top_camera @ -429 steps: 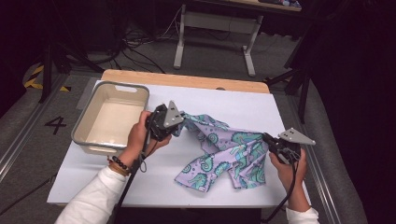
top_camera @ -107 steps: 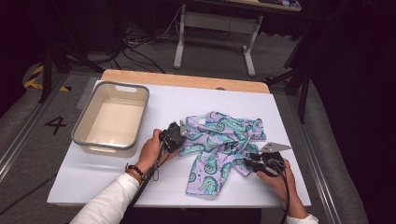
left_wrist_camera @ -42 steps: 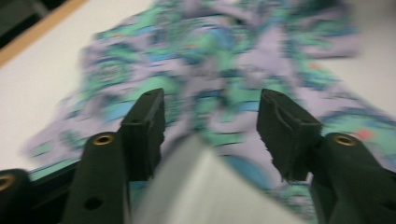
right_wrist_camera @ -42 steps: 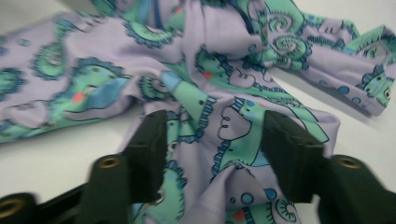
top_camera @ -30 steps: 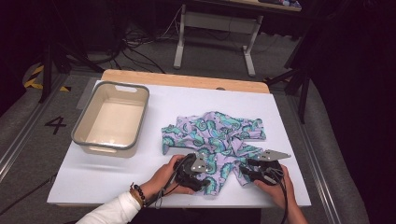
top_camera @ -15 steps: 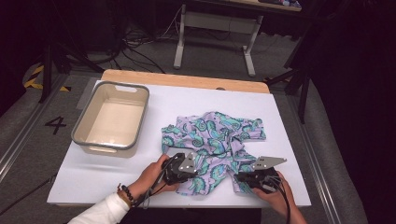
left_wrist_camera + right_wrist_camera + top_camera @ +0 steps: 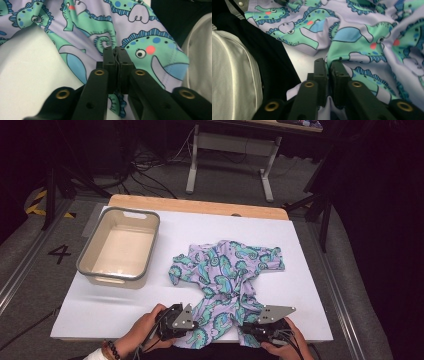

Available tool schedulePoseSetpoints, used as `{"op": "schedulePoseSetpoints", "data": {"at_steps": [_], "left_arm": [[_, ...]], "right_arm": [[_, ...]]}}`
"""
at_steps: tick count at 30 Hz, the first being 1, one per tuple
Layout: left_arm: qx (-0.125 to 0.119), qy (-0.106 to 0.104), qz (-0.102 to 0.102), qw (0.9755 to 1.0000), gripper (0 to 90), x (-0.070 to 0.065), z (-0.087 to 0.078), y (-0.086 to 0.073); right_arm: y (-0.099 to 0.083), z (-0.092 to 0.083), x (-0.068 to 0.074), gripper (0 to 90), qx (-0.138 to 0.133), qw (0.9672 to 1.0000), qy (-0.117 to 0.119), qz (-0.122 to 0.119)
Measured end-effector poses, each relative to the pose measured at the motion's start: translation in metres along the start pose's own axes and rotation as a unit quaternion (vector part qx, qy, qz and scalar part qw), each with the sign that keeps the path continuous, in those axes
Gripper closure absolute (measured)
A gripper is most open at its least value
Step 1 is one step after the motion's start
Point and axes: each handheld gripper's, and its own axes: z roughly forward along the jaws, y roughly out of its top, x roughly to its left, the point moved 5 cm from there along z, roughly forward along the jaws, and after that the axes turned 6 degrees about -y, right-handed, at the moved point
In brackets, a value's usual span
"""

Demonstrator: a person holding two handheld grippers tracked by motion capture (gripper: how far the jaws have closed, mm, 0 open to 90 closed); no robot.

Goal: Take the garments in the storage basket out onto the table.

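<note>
A lilac garment (image 7: 225, 270) printed with green seahorses lies crumpled on the white table (image 7: 100, 310), its lower end at the near edge. My left gripper (image 7: 195, 329) pinches the left side of that end. In the left gripper view the gripper (image 7: 115, 53) has thin cloth (image 7: 140, 32) between its pads. My right gripper (image 7: 248, 331) holds the right side. In the right gripper view the gripper (image 7: 326, 65) has a fold of the garment (image 7: 362, 32) between its pads. Both pairs of jaws have just closed on the cloth and eased slightly.
A beige bin with a grey rim (image 7: 150, 245) stands empty at the table's left. The table's near edge lies right under both hands. The person's light clothing (image 7: 232, 75) is close behind the grippers. A wooden strip (image 7: 200, 206) borders the far edge.
Both grippers have closed on the garment's near end. They have drawn back toward the near edge, the left one also moving left, and the cloth between them has stretched out.
</note>
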Motion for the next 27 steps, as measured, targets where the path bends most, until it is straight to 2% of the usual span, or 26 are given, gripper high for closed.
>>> {"op": "schedulePoseSetpoints", "data": {"at_steps": [2, 3, 4, 5, 6, 7, 8, 9, 10, 11, 12, 13, 15, 18, 20, 22, 24, 25, 26, 27], "left_arm": [[-0.015, 0.013, -0.007, 0.9998, 77.0, 0.005, -0.005, 0.001], [-0.024, 0.021, -0.014, 0.9994, 70.1, 0.008, -0.008, 0.003], [-0.038, 0.030, -0.026, 0.9985, 65.5, 0.012, -0.011, 0.005], [-0.056, 0.048, -0.035, 0.9967, 63.5, 0.022, -0.017, 0.009], [-0.056, 0.048, -0.035, 0.9967, 55.9, 0.022, -0.017, 0.009], [-0.068, 0.068, -0.046, 0.9944, 55.9, 0.031, -0.021, 0.013], [-0.086, 0.079, -0.056, 0.9916, 50.3, 0.041, -0.024, 0.017], [-0.096, 0.106, -0.061, 0.9878, 45.4, 0.057, -0.026, 0.023], [-0.096, 0.106, -0.061, 0.9878, 41.9, 0.057, -0.026, 0.023], [-0.098, 0.128, -0.080, 0.9836, 41.9, 0.070, -0.026, 0.027], [-0.099, 0.133, -0.097, 0.9814, 38.1, 0.080, -0.025, 0.030], [-0.102, 0.141, -0.099, 0.9796, 36.6, 0.089, -0.024, 0.033], [-0.108, 0.155, -0.119, 0.9748, 36.3, 0.107, -0.020, 0.039], [-0.089, 0.174, -0.137, 0.9711, 34.7, 0.130, -0.008, 0.041], [-0.070, 0.179, -0.148, 0.9702, 34.8, 0.143, 0.002, 0.040], [-0.053, 0.194, -0.158, 0.9669, 34.8, 0.153, 0.006, 0.038], [-0.054, 0.187, -0.182, 0.9639, 34.8, 0.162, 0.009, 0.035], [-0.049, 0.188, -0.184, 0.9636, 33.1, 0.165, 0.010, 0.033], [-0.041, 0.189, -0.187, 0.9630, 33.1, 0.168, 0.011, 0.031], [-0.027, 0.190, -0.193, 0.9623, 32.9, 0.171, 0.014, 0.027]], "right_arm": [[0.003, -0.002, -0.002, 78.7, -0.011, 0.9999, -0.005, 0.001], [0.004, -0.003, -0.005, 74.6, -0.017, 0.9998, -0.008, 0.002], [0.006, -0.005, -0.009, 69.1, -0.021, 0.9997, -0.015, 0.003], [0.008, -0.009, -0.014, 65.6, -0.029, 0.9991, -0.030, 0.007], [0.008, -0.009, -0.014, 65.6, -0.029, 0.9991, -0.030, 0.007], [0.014, -0.017, -0.025, 62.6, -0.054, 0.9976, -0.041, 0.017], [0.019, -0.024, -0.034, 56.3, -0.072, 0.9958, -0.054, 0.021], [0.028, -0.032, -0.055, 54.1, -0.090, 0.9916, -0.088, 0.032], [0.028, -0.032, -0.055, 54.1, -0.090, 0.9916, -0.088, 0.032], [0.032, -0.033, -0.067, 53.0, -0.094, 0.9896, -0.104, 0.032], [0.037, -0.034, -0.084, 50.8, -0.097, 0.9866, -0.126, 0.038], [0.041, -0.033, -0.097, 50.8, -0.100, 0.9842, -0.138, 0.046], [0.047, -0.026, -0.126, 48.0, -0.092, 0.9807, -0.166, 0.048], [0.053, -0.012, -0.169, 46.5, -0.074, 0.9763, -0.190, 0.073], [0.056, -0.002, -0.194, 46.0, -0.066, 0.9717, -0.215, 0.073], [0.057, 0.008, -0.210, 45.0, -0.055, 0.9718, -0.215, 0.079], [0.055, 0.019, -0.230, 42.5, -0.041, 0.9694, -0.216, 0.109], [0.050, 0.033, -0.246, 39.7, -0.006, 0.9687, -0.219, 0.117], [0.050, 0.033, -0.246, 39.7, -0.006, 0.9687, -0.219, 0.117], [0.048, 0.037, -0.251, 38.7, 0.007, 0.9667, -0.227, 0.118]]}}
